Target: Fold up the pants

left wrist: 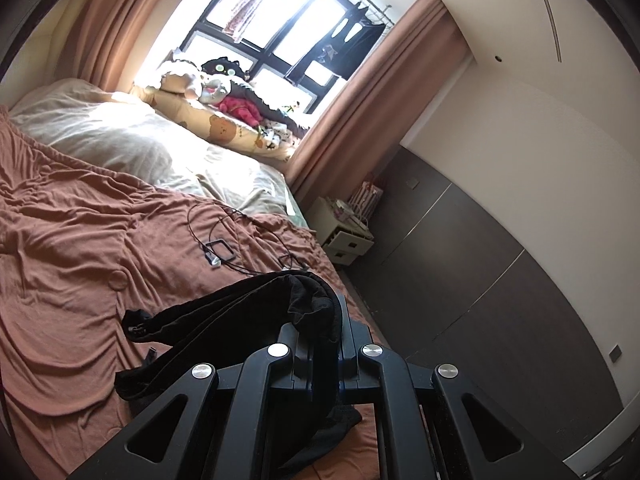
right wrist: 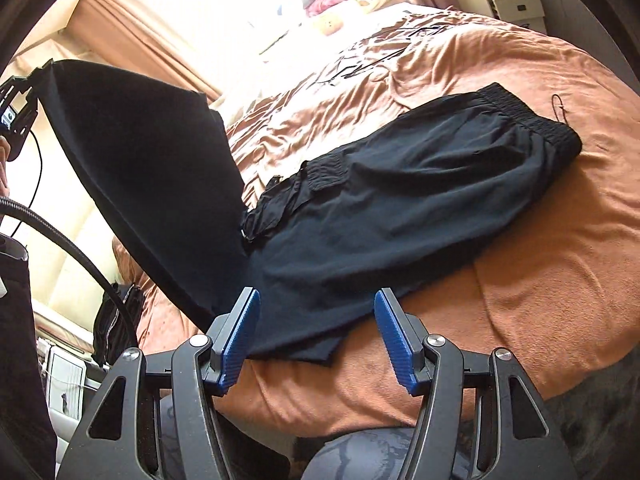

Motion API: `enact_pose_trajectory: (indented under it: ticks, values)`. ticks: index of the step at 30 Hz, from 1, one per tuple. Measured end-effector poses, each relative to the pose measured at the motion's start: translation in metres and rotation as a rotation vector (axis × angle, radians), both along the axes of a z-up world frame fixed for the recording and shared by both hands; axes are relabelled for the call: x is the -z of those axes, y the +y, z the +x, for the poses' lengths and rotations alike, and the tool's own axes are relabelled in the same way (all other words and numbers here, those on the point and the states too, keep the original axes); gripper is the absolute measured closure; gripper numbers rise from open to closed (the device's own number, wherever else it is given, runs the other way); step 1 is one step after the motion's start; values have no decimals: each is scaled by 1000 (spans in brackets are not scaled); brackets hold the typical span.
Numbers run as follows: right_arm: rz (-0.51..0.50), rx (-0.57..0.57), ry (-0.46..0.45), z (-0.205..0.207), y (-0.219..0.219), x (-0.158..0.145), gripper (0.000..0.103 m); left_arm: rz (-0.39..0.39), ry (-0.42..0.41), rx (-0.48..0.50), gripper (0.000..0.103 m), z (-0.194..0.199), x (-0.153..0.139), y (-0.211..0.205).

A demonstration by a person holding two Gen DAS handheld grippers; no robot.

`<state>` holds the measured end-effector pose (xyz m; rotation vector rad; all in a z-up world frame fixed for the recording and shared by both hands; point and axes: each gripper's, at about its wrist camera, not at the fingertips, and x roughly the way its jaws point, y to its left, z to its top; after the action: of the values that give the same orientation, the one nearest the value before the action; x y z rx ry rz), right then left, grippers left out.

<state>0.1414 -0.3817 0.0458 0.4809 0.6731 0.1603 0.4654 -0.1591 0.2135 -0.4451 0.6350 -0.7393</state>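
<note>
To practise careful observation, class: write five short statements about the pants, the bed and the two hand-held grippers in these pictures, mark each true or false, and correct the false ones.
1. The left hand-held gripper is shut on the black fabric pants. True.
2. The right hand-held gripper grips the pants. False: its blue ribbed pads stand apart with no cloth pinched between them.
3. The pants lie on a rust-orange bedspread. True.
4. The whole garment lies flat. False: one part is lifted off the bed by the left hand-held gripper.
5. The curtains cover the window. False: they are drawn aside.
</note>
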Motion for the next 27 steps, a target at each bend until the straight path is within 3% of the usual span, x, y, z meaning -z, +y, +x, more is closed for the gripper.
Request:
enact_pose_trajectory:
  ticks: [15,27]
  values:
    - [129,160,7,-51,-82,37,45,72,90,82,95,19,48,-124]
    - [193,256,24,-85,-127,60,45,190,198,237,95,18,134,-232]
